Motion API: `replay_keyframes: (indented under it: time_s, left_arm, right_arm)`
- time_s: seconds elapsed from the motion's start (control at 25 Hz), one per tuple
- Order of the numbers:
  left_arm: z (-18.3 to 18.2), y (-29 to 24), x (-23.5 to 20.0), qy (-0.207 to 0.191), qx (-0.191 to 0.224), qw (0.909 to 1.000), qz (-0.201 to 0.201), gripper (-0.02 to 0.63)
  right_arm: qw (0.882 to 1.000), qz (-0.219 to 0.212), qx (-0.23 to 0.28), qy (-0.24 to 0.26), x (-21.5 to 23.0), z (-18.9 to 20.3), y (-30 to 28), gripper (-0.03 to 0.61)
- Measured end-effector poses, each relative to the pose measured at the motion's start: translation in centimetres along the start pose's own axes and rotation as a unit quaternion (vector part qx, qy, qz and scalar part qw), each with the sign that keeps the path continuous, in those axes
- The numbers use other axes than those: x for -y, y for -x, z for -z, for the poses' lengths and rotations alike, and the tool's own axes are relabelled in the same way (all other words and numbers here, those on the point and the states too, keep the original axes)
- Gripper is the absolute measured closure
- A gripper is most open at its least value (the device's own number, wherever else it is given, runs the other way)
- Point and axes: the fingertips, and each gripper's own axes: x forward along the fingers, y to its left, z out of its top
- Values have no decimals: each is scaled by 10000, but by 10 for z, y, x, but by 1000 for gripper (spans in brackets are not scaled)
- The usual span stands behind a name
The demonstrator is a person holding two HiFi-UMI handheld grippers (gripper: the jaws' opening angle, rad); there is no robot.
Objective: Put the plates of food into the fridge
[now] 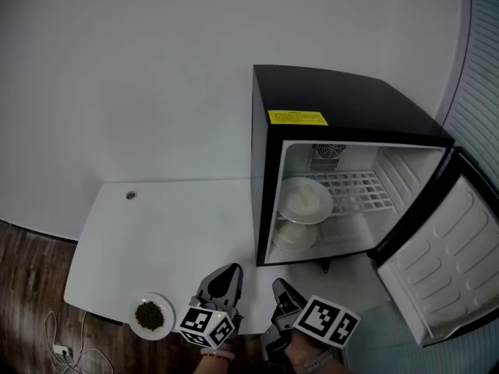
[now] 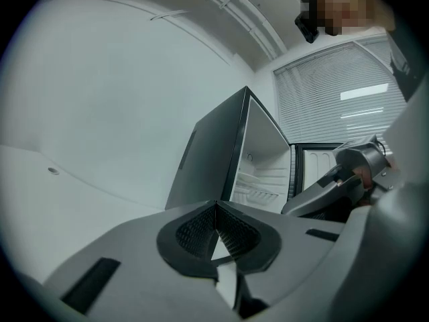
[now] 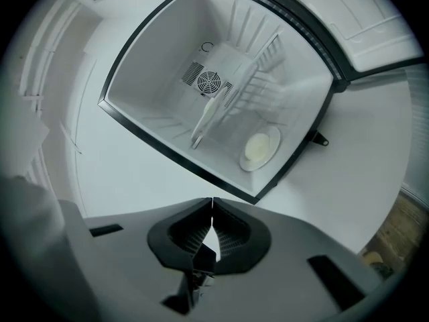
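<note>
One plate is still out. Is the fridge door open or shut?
Open. The fridge door stands swung wide, and the fridge interior shows.

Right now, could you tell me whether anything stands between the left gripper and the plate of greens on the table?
Nothing visible does: the plate of greens lies at the front edge of the table, left of the left gripper, with only bare tabletop between.
</note>
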Motion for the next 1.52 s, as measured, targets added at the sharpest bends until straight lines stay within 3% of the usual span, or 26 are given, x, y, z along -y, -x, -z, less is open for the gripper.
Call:
replay_keyframes:
  time_s: [0.28,0.64,1.04,1.52]
  left_arm:
    - [9,31,5,-102,-176,9998,65,604]
    - [-1,76,-6,57,109,9998,-125,604]
    - [-19,155,-59,75,242,9952,-940,604]
    - [-26,246,-119,-34,308,9824,-1843,604]
  right_arm:
    - [9997,76,-228,74,5,33,3,571]
    - [9972,39,-602,445,1,80,-2,571]
    - [9840,-153,-1580,811,-9,193,-12,571]
    - [9634,-504,-2546,675,-24,304,-21,569]
